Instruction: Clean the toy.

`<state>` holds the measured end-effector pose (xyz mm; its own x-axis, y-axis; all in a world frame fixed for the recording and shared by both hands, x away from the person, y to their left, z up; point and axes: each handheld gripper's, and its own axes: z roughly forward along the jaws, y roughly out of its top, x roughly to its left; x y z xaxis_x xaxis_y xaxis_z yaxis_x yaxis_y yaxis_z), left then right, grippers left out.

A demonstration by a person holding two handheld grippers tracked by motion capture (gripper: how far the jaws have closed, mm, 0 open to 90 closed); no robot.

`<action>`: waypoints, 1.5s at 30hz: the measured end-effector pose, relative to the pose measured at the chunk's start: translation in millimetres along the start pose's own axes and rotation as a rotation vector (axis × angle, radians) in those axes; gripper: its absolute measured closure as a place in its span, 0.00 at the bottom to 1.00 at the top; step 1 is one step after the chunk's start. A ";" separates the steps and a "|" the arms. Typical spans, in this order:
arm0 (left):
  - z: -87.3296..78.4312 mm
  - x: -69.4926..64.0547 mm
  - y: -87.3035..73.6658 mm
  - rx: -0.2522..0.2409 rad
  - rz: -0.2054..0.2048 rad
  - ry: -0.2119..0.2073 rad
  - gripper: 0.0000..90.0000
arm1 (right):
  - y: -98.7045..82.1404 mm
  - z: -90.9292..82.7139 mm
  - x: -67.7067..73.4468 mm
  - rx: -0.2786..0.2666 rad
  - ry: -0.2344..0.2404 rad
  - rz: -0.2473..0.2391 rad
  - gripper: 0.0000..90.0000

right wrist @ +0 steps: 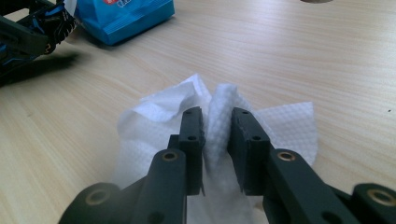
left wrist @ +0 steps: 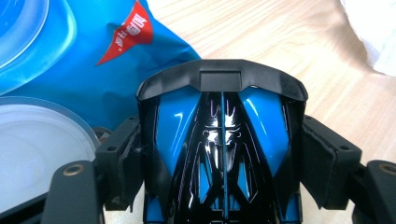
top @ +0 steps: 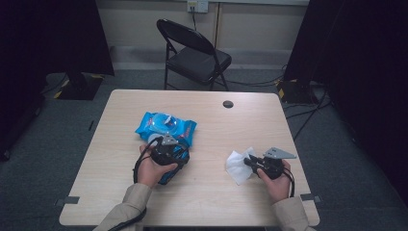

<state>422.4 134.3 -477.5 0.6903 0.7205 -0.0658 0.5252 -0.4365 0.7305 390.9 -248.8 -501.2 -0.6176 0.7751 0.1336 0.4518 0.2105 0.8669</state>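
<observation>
light wood table (top: 207, 202), grey carpet; right jaws pinch white wipe (right wrist: 219, 116); left jaws clamp black-blue object (left wrist: 222, 140).

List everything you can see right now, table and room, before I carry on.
Wet-wipes pack: 1, blue, table left of centre, its round lid open.
Wipe: 1, white, crumpled, table right.
Toy car: 1, blue and black, in the left gripper.
Table: 1, light wood.
Folding chair: 1, black, behind the table.
Left gripper: 1, black, clamped on the toy car.
Right gripper: 1, black, pinching the wipe.
Hands: 2, holding the grippers.
</observation>
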 end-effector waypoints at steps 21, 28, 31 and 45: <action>12.2 13.0 -2.8 0.044 0.001 0.026 0.28 | 8.7 8.9 0.2 0.024 -0.036 0.021 0.51; 12.6 11.0 -3.4 0.040 0.005 0.032 0.26 | 8.7 5.5 -1.0 0.074 -0.062 0.026 0.38; 8.4 11.4 -1.4 0.036 0.021 0.039 0.25 | 11.0 2.2 -1.3 0.068 -0.064 0.020 0.37; -19.3 8.3 -1.0 0.015 0.003 0.053 0.20 | 15.1 -11.8 -0.6 0.066 -0.056 0.019 0.26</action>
<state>418.0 151.1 -465.7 0.6648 0.7465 -0.0269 0.5308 -0.4468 0.7202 390.5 -253.1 -482.6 -0.5723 0.8112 0.1205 0.5056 0.2333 0.8306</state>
